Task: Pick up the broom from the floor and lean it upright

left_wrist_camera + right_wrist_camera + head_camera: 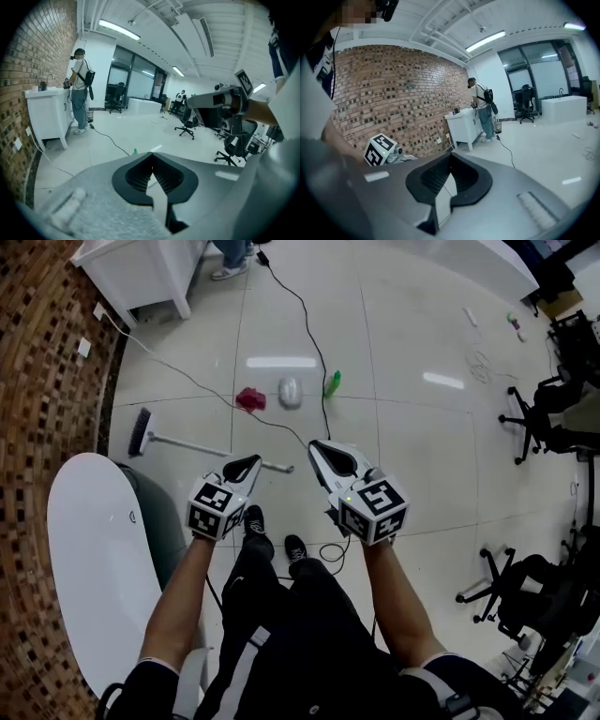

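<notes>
While both grippers are held out over the pale tiled floor, the left gripper [251, 463] has its jaws pressed together on nothing; the right gripper [316, 446] likewise shows its tips meeting, empty; a white tub [89, 559] curves beside the left arm; just beyond the grippers the broom [202, 445] lies flat on the tiles, handle end near the left gripper's tip, bristle head towards the brick wall [47, 381]; farther off lie a red cloth [250, 399], a pale grey object [291, 392] and a green bottle [332, 383], a black cable [302, 310] running past them; farthest stands a white cabinet [141, 273].
</notes>
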A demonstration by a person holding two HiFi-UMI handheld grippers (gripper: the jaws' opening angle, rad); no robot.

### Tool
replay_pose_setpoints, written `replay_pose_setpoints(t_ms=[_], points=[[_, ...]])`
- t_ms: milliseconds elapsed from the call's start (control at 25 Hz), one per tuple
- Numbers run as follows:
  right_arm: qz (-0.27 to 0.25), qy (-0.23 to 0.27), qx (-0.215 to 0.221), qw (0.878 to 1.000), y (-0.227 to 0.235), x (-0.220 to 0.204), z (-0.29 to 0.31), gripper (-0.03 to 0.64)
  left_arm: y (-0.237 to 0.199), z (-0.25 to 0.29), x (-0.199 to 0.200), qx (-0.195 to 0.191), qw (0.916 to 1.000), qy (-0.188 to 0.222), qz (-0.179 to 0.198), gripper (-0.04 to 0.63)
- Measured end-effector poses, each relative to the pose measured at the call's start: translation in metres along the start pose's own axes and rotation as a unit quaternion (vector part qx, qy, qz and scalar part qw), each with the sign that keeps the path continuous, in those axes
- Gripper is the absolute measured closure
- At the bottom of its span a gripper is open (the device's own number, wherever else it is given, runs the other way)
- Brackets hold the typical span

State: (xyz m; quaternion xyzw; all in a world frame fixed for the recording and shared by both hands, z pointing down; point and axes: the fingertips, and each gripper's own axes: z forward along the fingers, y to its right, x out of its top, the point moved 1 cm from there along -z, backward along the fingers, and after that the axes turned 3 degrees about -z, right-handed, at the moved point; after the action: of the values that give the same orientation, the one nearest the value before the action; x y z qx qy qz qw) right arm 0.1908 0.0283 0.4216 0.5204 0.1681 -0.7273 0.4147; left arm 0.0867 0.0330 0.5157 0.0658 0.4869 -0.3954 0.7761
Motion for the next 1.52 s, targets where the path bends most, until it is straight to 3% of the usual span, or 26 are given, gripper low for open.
replay_pose_setpoints(t_ms=[280,640,880,1080,1280,1520], points=[[0.036,-0.014,-0.056,0.998,0.049,-0.073,0.044,0.612,-0.044,0.102,-0.101,-0.089,0.9918,-0.086,0.033,0.594],[0.061,-0.022,-0.07,0.995,0.112,-0.234,0.108,0.612,-0.085,0.247,-0.272,-0.116,0.9761,-0.167,0.075,0.592],[0.072,-0.047,-0.063,0.994,0.138,-0.356,0.152,0.614,-0.109,0.333,-0.371,-0.134,0.9658,-0.2,0.097,0.545],[0.094,-0.069,-0.076,0.99,0.16,-0.442,0.184,0.612,-0.124,0.382,-0.447,-0.154,0.951,-0.235,0.13,0.487],[0.094,-0.081,-0.074,0.989,0.166,-0.497,0.214,0.614,-0.136,0.421,-0.517,-0.171,0.9336,-0.264,0.172,0.442],[0.098,-0.075,-0.067,0.99,0.17,-0.529,0.234,0.613,-0.142,0.449,-0.545,-0.181,0.9162,-0.275,0.228,0.421]])
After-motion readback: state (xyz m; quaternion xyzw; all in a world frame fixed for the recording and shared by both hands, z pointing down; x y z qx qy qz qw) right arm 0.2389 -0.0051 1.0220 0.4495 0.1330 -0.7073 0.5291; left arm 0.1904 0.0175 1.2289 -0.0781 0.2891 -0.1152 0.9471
